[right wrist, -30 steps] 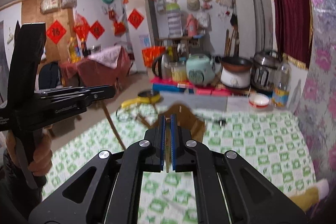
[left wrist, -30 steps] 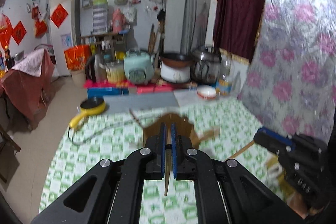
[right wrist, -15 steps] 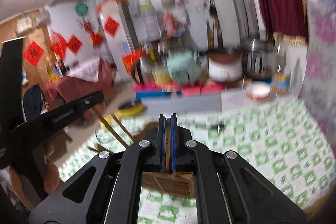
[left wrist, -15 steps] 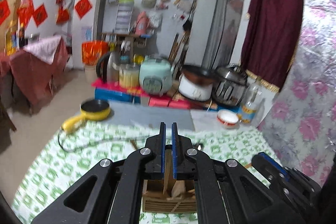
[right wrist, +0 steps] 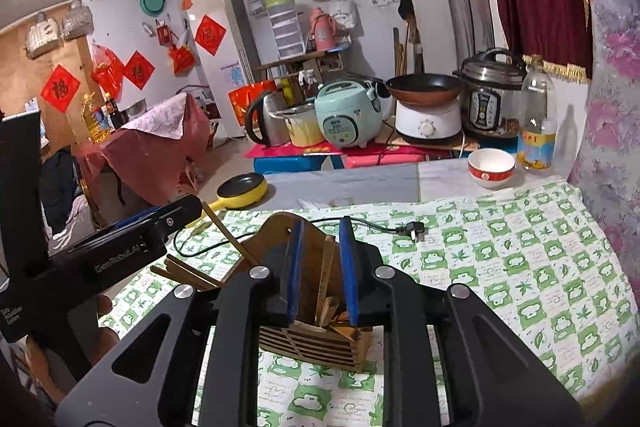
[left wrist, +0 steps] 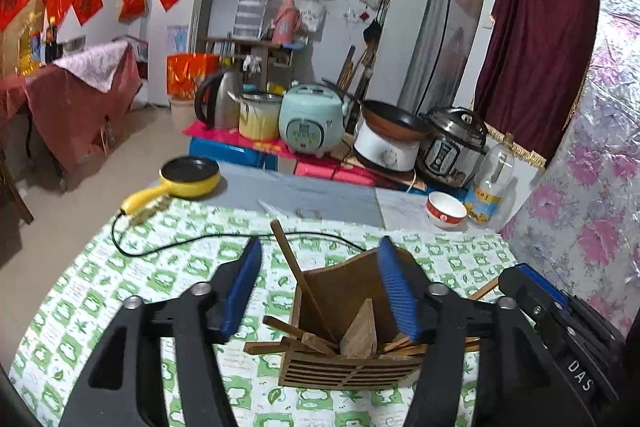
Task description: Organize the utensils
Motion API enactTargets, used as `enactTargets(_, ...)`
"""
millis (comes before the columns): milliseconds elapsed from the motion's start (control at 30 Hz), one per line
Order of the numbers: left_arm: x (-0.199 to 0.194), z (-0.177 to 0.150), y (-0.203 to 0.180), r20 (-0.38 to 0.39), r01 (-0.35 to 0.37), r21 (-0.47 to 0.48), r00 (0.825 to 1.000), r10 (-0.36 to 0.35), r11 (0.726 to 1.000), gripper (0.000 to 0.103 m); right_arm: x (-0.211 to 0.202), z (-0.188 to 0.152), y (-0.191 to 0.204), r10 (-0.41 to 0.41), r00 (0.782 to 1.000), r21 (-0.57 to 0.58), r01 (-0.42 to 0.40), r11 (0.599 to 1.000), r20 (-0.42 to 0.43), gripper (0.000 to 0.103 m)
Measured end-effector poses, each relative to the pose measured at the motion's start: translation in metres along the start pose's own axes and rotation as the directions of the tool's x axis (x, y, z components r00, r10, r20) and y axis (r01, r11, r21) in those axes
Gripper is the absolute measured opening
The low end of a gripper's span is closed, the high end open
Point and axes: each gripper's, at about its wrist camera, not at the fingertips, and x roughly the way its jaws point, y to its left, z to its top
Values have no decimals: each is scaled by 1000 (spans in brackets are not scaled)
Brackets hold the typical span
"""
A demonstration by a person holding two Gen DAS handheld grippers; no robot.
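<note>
A slatted brown wooden utensil holder (left wrist: 352,359), box-shaped with a tall curved back panel, stands on the green-and-white checked tablecloth (left wrist: 120,291) near the table's front edge, directly below both grippers. Slim wooden utensils (left wrist: 304,287) stick out of it: long flat sticks lean to the left, and a broad wedge-tipped wooden spatula (left wrist: 362,331) stands among shorter pieces. The left gripper (left wrist: 320,291), black with ribbed blue pads, has just been opening and hangs spread wide over the holder; a leaning stick passes between its fingers, but neither pad presses on it. The right gripper (right wrist: 322,267) has also just been parting its jaws, though only narrowly; one thin flat wooden strip (right wrist: 326,279) stands in the gap between its blue pads, apparently free of both. A black power cable (right wrist: 372,225) with a plug lies across the cloth behind the holder. Farther back sit a small yellow frying pan (left wrist: 190,179), a red-and-white ceramic bowl (right wrist: 491,169) and a clear plastic bottle (right wrist: 536,123), with a pale mint rice cooker (left wrist: 312,119) on a low stand beyond.
</note>
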Motion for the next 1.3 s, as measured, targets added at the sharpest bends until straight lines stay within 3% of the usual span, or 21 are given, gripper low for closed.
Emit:
enactTargets(167, -14, 4, -1, 35, -20, 5, 999, 20, 1000, 74, -11, 2, 5, -28, 999, -26, 29, 999, 43, 32)
enactTargets(267, -22, 7, 3, 59, -33, -6, 998, 33, 999, 80, -21, 2, 9, -64, 994, -40, 68, 997, 89, 47)
enactTargets(333, -30, 6, 6, 76, -49, -16, 996, 50, 999, 82, -31, 2, 12, -86, 989, -41, 91, 995, 122, 64)
enactTargets(433, -44, 1, 10, 87, -73, -27, 993, 75, 997, 85, -48, -1, 16, -102, 984, -29, 107, 994, 143, 75)
enactTargets(567, -66, -12, 11, 93, -75, -27, 993, 77, 997, 87, -71, -12, 27, -92, 983, -53, 102, 993, 158, 79)
enactTargets(867, -113, -50, 8, 183, -191, 18, 966, 185, 981, 94, -124, -27, 45, -170, 947, -70, 195, 978, 272, 96)
enactTargets(967, -116, -76, 20, 189, -254, -23, 949, 254, 967, 97, -125, -44, 38, -217, 942, -39, 234, 971, 257, 97)
enactTargets(1033, -108, -91, 28, 150, -251, -26, 956, 252, 968, 97, -119, -66, 29, -257, 937, -3, 265, 964, 234, 97)
enactTargets(1167, -96, -101, 34, 86, -230, -40, 969, 233, 972, 97, -89, -96, 17, -271, 956, -2, 273, 962, 111, 97)
enactTargets(1233, -100, -105, 31, 105, -242, -32, 964, 244, 970, 97, -84, -101, 17, -263, 961, -13, 265, 964, 84, 97)
enactTargets(1300, -103, -107, 27, 136, -269, -20, 953, 269, 963, 97, -88, -104, 20, -272, 955, -25, 276, 961, 116, 97)
